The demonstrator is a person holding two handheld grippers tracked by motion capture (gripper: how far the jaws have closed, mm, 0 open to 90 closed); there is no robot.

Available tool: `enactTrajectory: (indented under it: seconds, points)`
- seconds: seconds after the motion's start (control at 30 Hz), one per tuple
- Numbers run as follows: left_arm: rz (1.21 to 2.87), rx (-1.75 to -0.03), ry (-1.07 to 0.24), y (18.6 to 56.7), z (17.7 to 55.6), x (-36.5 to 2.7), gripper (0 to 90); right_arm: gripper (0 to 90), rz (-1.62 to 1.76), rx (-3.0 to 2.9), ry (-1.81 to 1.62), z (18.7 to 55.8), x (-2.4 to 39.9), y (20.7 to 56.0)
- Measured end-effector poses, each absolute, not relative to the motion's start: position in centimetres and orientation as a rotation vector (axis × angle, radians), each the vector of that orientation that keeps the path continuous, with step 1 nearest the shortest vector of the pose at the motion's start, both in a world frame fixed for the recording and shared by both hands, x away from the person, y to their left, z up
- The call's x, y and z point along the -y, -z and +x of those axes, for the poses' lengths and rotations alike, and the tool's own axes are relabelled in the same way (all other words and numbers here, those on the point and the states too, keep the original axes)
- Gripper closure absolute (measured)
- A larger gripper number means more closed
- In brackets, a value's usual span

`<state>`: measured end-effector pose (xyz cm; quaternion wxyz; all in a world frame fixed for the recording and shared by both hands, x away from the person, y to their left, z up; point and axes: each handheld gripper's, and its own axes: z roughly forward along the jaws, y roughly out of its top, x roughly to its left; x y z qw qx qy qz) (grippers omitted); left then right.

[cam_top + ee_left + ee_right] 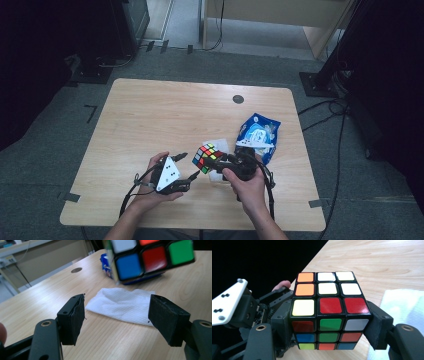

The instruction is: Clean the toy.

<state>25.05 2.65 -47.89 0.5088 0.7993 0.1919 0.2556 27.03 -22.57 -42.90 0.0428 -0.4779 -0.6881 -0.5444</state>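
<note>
A scrambled Rubik's cube [207, 156] hangs a little above the wooden table [150, 115], near its front edge. My right gripper [214, 162] is shut on it, one pad pressed on each side of the cube [329, 315]. Just left of the cube, my left gripper [190, 166] stands open with nothing between its pads [72, 315]. Its jaws point toward the cube [150, 257], which floats just beyond and above them. A crumpled white tissue [122, 305] lies flat on the table under the cube.
A blue and white plastic packet [257, 135] lies right of the tissue [220, 145], behind my right hand. A dark round cap [238, 99] sits in the tabletop at the far side. Bare wood stretches across the left and far parts of the table.
</note>
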Motion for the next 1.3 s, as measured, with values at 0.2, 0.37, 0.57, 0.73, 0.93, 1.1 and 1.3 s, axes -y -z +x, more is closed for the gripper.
enactTrajectory:
  seconds: [0.2, 0.37, 0.57, 0.73, 0.93, 1.1, 1.3]
  points:
    - [1.944, -0.398, -0.626, 47.6, 24.6, -2.3, 27.0, 34.5, -1.371, 2.200, 1.573, 26.9, 21.3, 43.0]
    - [1.969, -0.369, -0.673, 47.6, 24.2, -2.0, 25.5, 34.5, -1.346, 2.252, 1.532, 26.8, 20.9, 43.0]
    - [1.982, -0.349, -0.692, 47.7, 23.8, -1.3, 23.7, 34.5, -1.344, 2.257, 1.506, 26.9, 21.0, 43.1]
    - [1.989, -0.337, -0.706, 47.7, 23.6, -1.0, 21.4, 34.5, -1.350, 2.263, 1.476, 26.9, 20.9, 43.3]
    - [2.010, -0.307, -0.749, 47.6, 23.2, -0.3, 21.4, 34.5, -1.357, 2.253, 1.454, 27.0, 20.7, 43.6]
    - [2.020, -0.290, -0.756, 47.8, 23.0, 0.0, 22.1, 34.5, -1.336, 2.268, 1.425, 26.9, 20.2, 43.8]
    - [2.020, -0.265, -0.742, 47.8, 22.8, 0.1, 31.2, 34.5, -1.325, 2.269, 1.423, 26.9, 20.0, 43.9]
